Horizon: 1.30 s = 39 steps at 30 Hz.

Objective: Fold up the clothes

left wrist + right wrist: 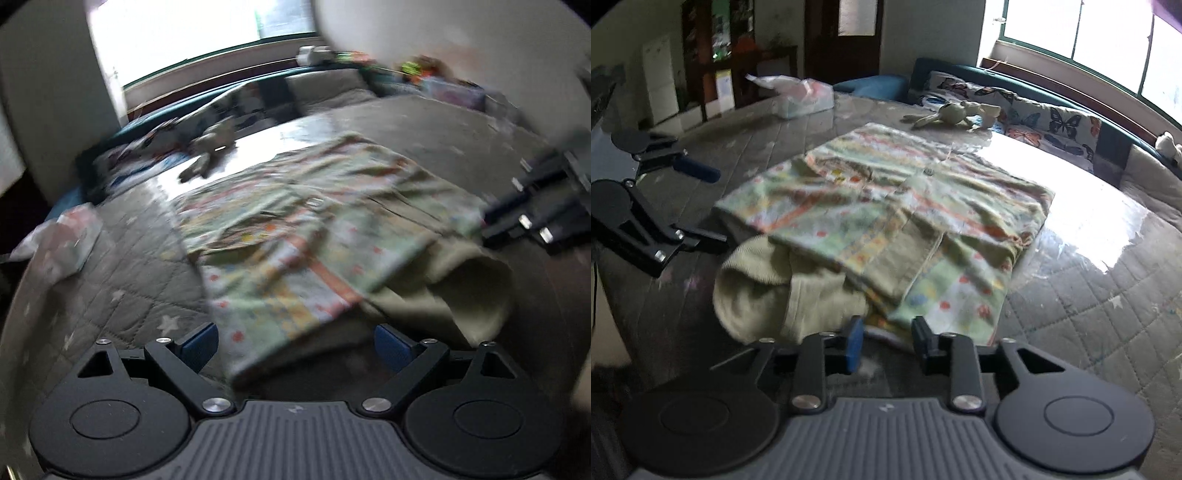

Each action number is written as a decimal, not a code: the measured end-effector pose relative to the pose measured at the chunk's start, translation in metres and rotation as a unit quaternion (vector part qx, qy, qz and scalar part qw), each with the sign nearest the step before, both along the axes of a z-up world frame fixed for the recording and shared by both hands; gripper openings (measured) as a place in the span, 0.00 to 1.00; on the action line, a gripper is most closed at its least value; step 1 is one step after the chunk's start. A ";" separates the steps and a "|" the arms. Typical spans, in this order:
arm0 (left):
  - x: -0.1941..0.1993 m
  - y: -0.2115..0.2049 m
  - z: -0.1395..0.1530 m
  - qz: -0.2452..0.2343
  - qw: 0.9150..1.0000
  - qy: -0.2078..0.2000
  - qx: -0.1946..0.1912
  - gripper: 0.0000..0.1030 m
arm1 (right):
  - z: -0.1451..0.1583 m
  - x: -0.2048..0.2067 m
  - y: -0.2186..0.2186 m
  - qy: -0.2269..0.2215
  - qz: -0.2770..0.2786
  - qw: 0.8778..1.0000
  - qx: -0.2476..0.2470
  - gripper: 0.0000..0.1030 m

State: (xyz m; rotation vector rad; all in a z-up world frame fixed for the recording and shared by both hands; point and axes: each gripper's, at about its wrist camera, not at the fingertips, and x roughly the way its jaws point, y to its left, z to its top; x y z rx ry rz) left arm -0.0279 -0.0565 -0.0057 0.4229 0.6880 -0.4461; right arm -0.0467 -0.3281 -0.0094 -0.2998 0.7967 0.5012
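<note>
A patterned green garment lies spread and partly folded on the quilted bed, its plain cuffed sleeve bunched at the near edge. The right gripper hangs just short of the hem, jaws parted with nothing pinched. The left gripper is spread wide over the cloth's near corner, released. A stuffed rabbit rests beyond, beside butterfly pillows.
</note>
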 end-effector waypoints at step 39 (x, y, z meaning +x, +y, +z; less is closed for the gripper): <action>0.039 -0.002 0.030 -0.046 0.988 -0.015 -0.148 0.47 | -0.004 0.029 0.034 -0.063 0.073 0.995 0.018 0.22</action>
